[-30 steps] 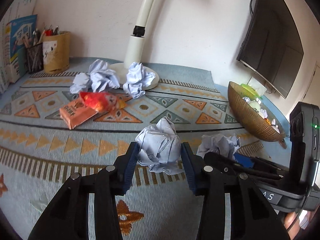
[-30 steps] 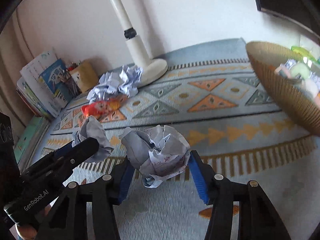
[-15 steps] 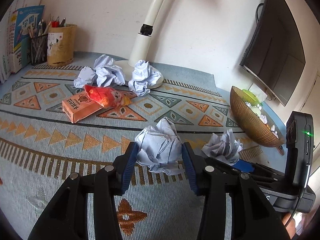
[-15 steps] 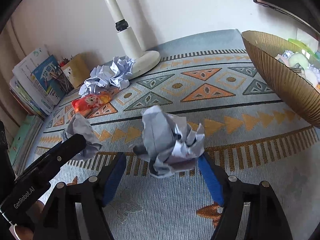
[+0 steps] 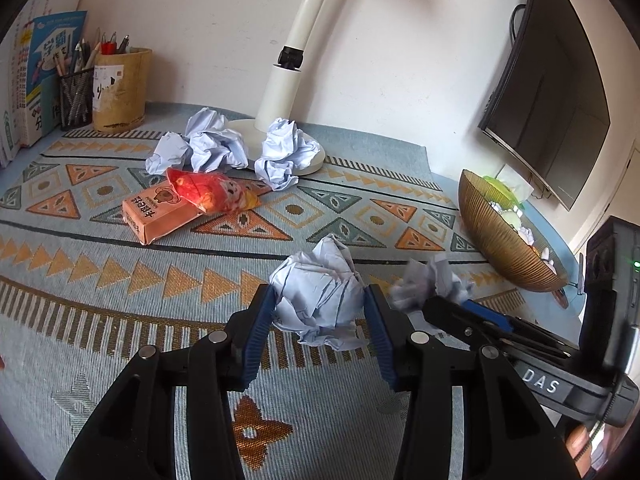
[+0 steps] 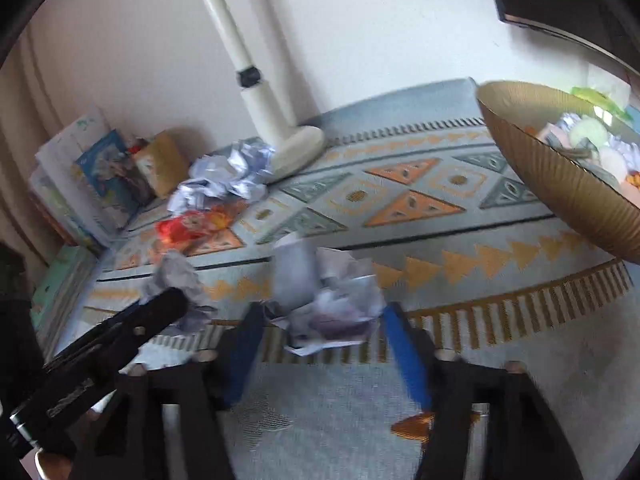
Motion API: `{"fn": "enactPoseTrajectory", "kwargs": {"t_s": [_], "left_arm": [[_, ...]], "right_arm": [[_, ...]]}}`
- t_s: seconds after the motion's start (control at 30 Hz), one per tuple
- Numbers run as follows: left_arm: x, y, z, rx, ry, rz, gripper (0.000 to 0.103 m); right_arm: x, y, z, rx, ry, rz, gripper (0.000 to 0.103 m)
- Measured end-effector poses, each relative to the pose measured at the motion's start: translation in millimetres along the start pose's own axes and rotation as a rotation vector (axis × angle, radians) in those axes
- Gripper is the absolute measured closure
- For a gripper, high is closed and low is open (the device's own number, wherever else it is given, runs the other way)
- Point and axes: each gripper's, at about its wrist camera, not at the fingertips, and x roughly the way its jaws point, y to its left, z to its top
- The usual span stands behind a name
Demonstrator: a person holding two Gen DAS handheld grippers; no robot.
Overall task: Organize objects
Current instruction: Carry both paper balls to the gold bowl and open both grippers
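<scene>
In the left wrist view my left gripper (image 5: 319, 300) is shut on a crumpled pale-blue paper ball (image 5: 320, 292), held just above the patterned mat (image 5: 120, 280). To its right, my right gripper (image 5: 460, 312) carries a second crumpled paper ball (image 5: 432, 284). The right wrist view is blurred by motion. There the right gripper (image 6: 324, 320) has its jaws closing, and the blue pads (image 6: 404, 344) meet the sides of that ball (image 6: 328, 292). At lower left the left gripper (image 6: 160, 308) shows with its ball (image 6: 176, 276).
A ribbed brown bowl (image 5: 500, 240) (image 6: 560, 184) holding small items stands at the right. Further back lie an orange box (image 5: 156, 212), a red snack packet (image 5: 208, 192) and more paper balls (image 5: 212, 144) by the white lamp base (image 5: 280, 128). Pen holders (image 5: 120, 88) and books stand at back left.
The right gripper's jaws spread apart around its paper ball half a second ago and have come back in against it. The left gripper keeps its hold and place.
</scene>
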Motion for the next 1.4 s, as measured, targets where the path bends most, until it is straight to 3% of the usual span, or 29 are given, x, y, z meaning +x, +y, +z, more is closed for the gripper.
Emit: {"fn": "enactPoseTrajectory", "kwargs": {"t_s": [0.5,0.6,0.67,0.7,0.83,0.97,1.07,1.17,1.27,1.37,1.4], "left_arm": [[4,-1,-1,0.007,0.016,0.033,0.060],[4,-15,0,0.032,0.014,0.064,0.060],[5,-34,5,0.052,0.026,0.014,0.060],[5,-46,10,0.058,0.023,-0.021,0.060],[9,-105,47,0.087,-0.020,-0.180,0.060],[31,-173,78,0.160,-0.024,-0.315,0.060],[56,-206,87,0.182,0.007,-0.350,0.060],[76,-224,92,0.184,0.023,-0.356,0.060],[79,-222,89,0.187,0.021,-0.352,0.060],[69,-199,77,0.178,0.015,-0.326,0.060],[67,-190,71,0.179,0.022,-0.316,0.060]], "right_arm": [[-21,-5,-1,0.040,-0.089,0.054,0.056],[-30,-14,0,0.096,-0.094,0.095,0.056],[-39,-32,1,0.193,-0.086,0.173,0.056],[-50,-44,4,0.235,-0.104,0.170,0.056],[-103,-92,34,0.316,-0.227,0.065,0.056],[-146,-126,70,0.290,-0.352,-0.097,0.056],[-145,-145,84,0.266,-0.313,-0.148,0.056],[-146,-151,77,0.248,-0.292,-0.198,0.055],[-145,-149,57,0.211,-0.215,-0.187,0.037],[-150,-139,15,0.152,-0.172,-0.193,0.033],[-150,-139,-3,0.147,-0.150,-0.206,0.025]]}}
